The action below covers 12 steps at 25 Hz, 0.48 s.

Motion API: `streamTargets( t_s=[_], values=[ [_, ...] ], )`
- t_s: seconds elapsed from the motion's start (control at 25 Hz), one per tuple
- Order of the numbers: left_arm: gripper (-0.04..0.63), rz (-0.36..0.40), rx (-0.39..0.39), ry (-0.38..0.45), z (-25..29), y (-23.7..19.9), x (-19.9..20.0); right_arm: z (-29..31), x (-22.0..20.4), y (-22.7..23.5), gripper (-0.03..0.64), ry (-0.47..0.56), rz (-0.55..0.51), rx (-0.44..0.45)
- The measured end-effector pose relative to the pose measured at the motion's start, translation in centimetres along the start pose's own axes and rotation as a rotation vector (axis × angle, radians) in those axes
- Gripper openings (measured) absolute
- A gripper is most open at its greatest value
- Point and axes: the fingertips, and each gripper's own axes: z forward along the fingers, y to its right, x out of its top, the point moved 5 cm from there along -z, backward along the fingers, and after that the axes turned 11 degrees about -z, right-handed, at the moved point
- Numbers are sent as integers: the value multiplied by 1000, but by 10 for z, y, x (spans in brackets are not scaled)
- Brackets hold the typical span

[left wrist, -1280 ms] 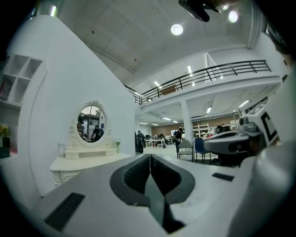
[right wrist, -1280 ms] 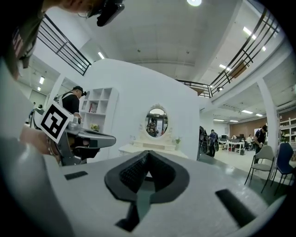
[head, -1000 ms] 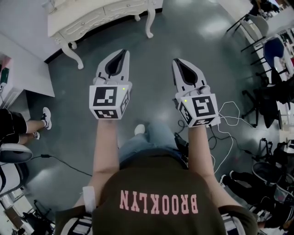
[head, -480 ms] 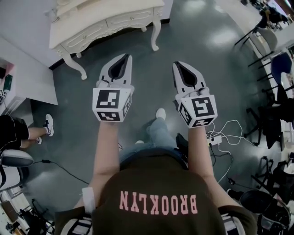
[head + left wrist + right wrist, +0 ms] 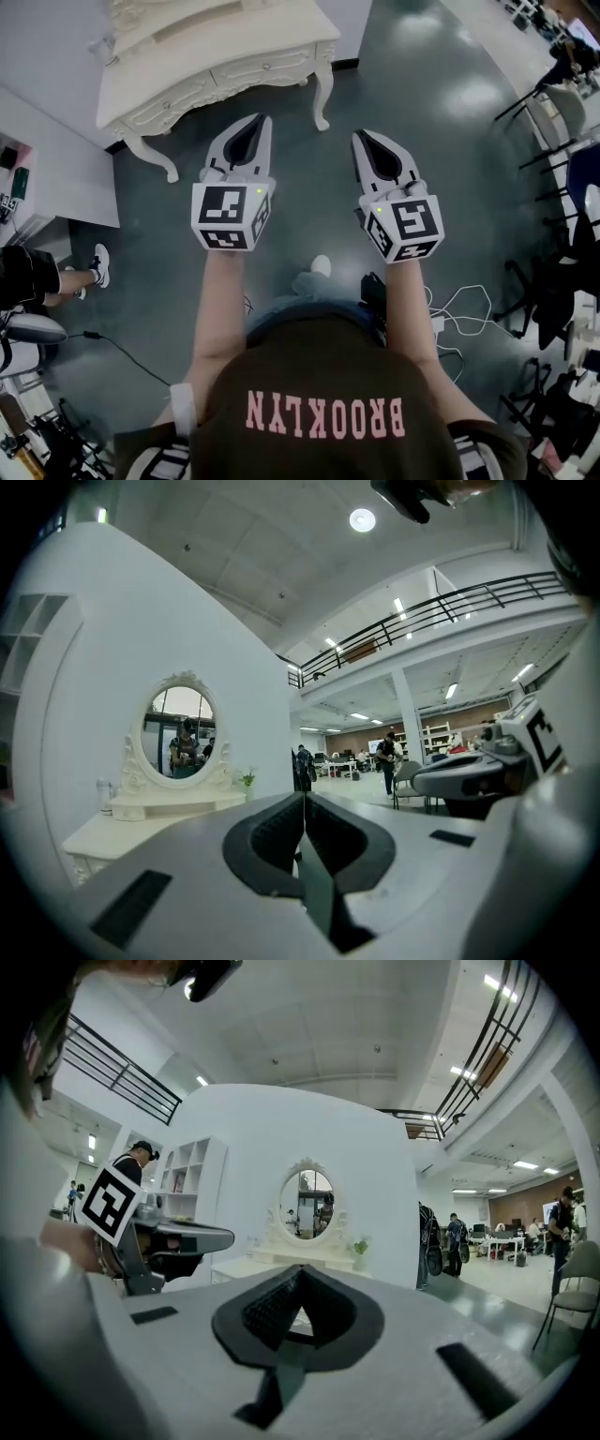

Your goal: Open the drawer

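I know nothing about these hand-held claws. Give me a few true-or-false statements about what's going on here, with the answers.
1. The left gripper and the right gripper are both shut with nothing in them. True.
2. The left gripper is clamped on the drawer. False: it hangs in the air short of the white dressing table and touches nothing.
3. The drawer is pulled out. False: its front looks flush with the table's front.
4. The mirror on the table is oval. True.
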Motion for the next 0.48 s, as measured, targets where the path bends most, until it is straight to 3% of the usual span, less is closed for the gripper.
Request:
streamTargets(
  t_s=[0.28,0.48],
  values=[
    [6,10,65,-14,64,5,-12,30,-26,63,-4,-5,20,23],
    [6,-17,94,-31,84,1,-21,44,-40,81,-4,-15,34,39]
  ],
)
